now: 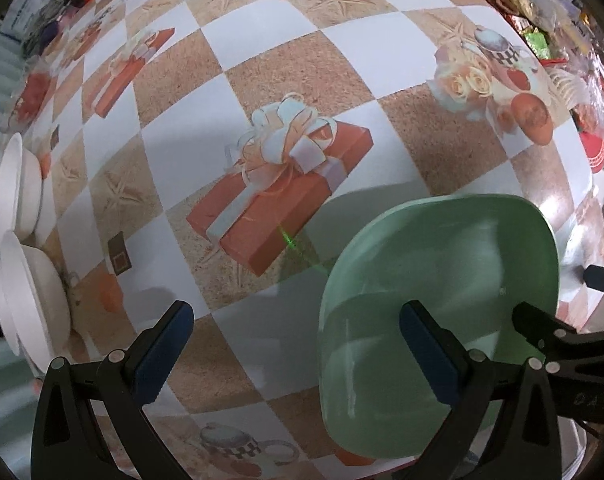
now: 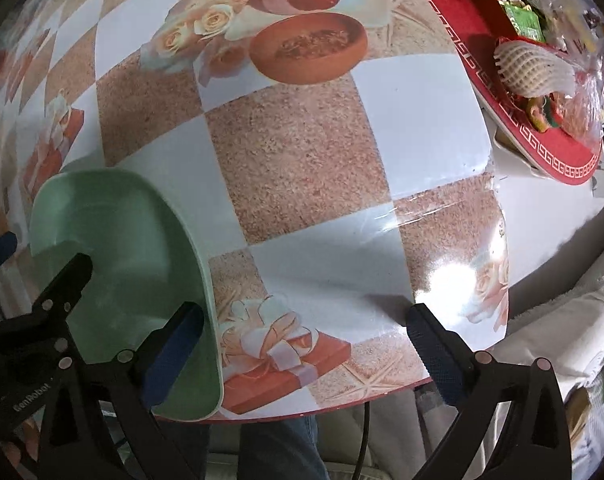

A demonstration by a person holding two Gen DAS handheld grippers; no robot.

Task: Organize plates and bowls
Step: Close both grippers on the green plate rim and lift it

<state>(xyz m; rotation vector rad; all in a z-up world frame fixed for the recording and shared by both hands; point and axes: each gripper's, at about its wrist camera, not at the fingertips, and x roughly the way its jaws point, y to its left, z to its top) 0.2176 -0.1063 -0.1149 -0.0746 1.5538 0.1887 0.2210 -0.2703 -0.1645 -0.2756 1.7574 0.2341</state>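
On the checkered tablecloth (image 1: 286,64), near its edge, lies the pale green plastic plate (image 1: 453,264); both the left gripper (image 1: 298,344) and the right gripper (image 2: 305,344) stand wide open, each with one blue-padded finger over the plate.

Green plate (image 1: 441,280) beside wide-apart left jaws

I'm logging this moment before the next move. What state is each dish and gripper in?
green plate: flat on the tablecloth, near the table edge, ungripped
white bowls: lying at the table's far left edge
left gripper: open, one finger over the plate
right gripper: open, holding nothing
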